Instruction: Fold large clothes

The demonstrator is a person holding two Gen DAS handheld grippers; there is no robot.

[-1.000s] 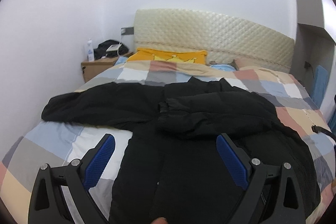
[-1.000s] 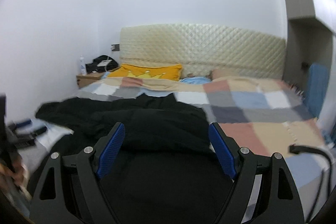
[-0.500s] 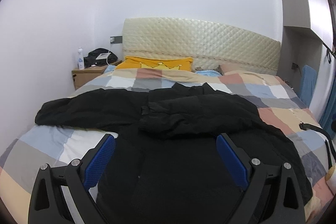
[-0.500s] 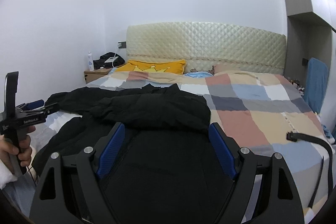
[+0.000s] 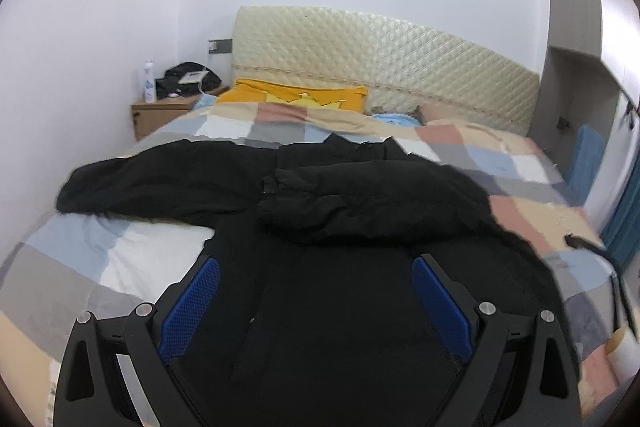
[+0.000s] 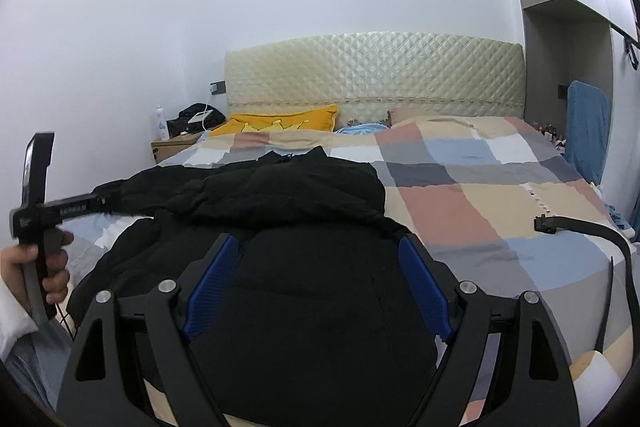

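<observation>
A large black padded jacket lies spread on the checked bedspread. One sleeve stretches out to the left; the other sleeve is folded across the chest. My left gripper is open and empty above the jacket's lower body. My right gripper is open and empty above the jacket near the bed's foot. The left gripper's handle shows at the left of the right wrist view, held by a hand.
A yellow pillow lies by the quilted headboard. A wooden nightstand with a bottle and a black bag stands at the back left. A black belt lies on the bed's right side. A blue towel hangs at right.
Both grippers have pulled back and risen from the jacket, so more of the bed shows. The jacket has not moved. Both grippers stayed open.
</observation>
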